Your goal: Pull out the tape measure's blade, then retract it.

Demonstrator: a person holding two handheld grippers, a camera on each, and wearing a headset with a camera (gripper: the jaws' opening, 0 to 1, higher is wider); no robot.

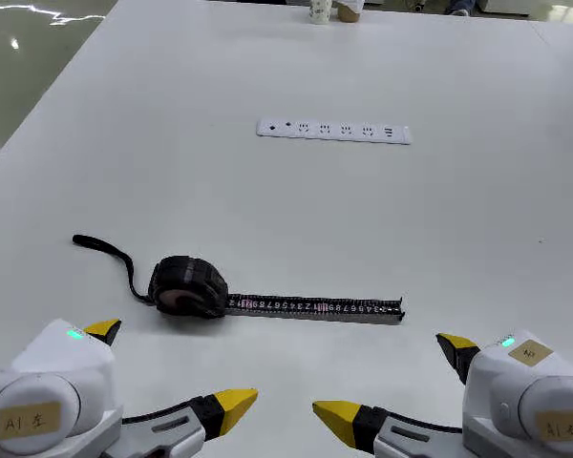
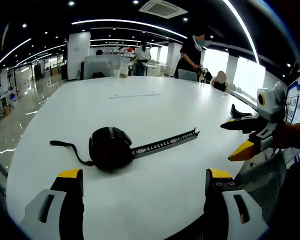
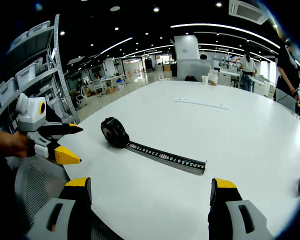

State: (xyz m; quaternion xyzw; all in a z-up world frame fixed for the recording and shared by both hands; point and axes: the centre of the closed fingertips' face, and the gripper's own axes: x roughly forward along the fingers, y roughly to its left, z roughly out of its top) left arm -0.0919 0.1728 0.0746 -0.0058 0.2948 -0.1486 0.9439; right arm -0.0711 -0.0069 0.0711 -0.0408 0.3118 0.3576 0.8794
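Left hand-held gripper [image 1: 170, 364], right hand-held gripper [image 1: 394, 380] gape wide, empty. Case [image 1: 187, 286] likely hefty, grippy: clamp sides. Blade [image 1: 315, 307] out, thin, springy.

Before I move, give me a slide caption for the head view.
Tape measure on the white table, blade extended, left gripper and right gripper open just short of it.

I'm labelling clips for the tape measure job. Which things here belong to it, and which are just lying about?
For the job:
- tape measure, with its blade lying pulled out
- left gripper and right gripper, both open, touching nothing

Lying about:
- power strip, farther back
- paper cups, at the far edge
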